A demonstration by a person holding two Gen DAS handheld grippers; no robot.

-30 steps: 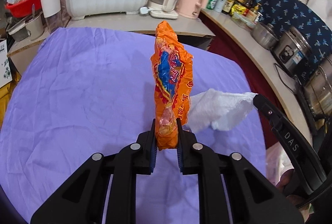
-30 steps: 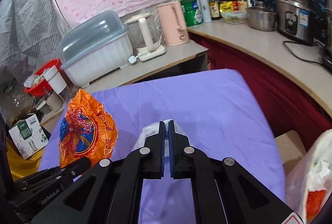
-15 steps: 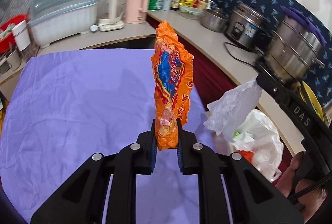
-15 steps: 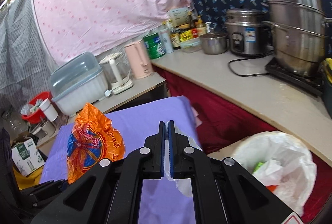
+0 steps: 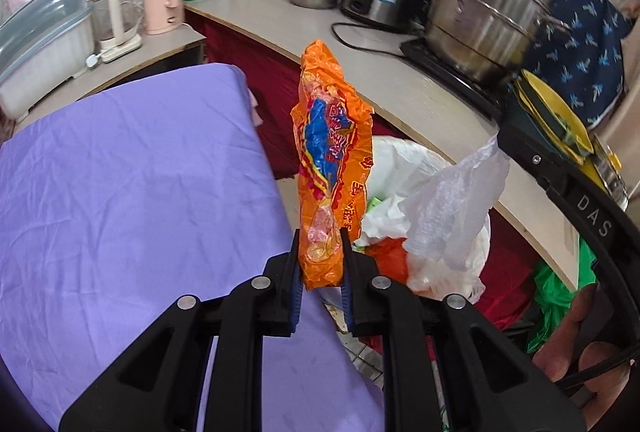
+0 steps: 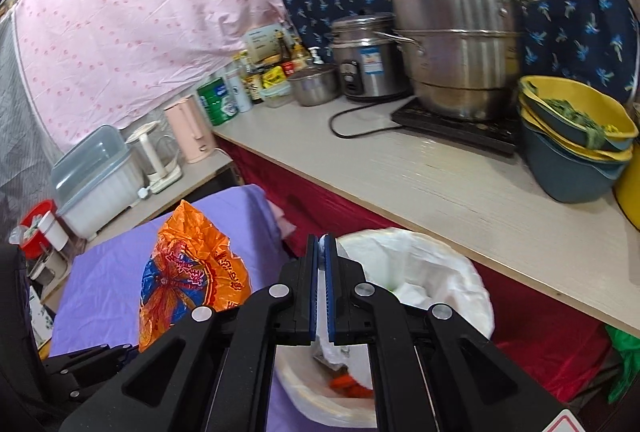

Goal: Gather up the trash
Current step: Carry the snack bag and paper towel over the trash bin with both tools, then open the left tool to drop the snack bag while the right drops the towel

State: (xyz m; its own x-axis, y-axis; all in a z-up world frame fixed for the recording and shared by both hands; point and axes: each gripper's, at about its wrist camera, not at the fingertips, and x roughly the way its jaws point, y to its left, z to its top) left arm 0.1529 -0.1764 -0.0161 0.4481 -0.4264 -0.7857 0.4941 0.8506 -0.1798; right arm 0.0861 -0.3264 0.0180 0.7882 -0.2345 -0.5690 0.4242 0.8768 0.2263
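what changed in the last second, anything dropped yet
Nothing dropped. Both claws swung from over the purple tablecloth toward the white-lined trash bin. The left claw still grips the orange snack bag, and the right claw still holds the white plastic scrap.

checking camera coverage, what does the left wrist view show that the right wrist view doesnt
Only the left wrist view shows the white plastic scrap hanging from the right gripper, and a hand on its handle. Only the right wrist view shows the yellow bowl of greens and the red basket. Both show the orange wrapper shut in the left gripper, the white-lined trash bin, purple cloth and steel pot.
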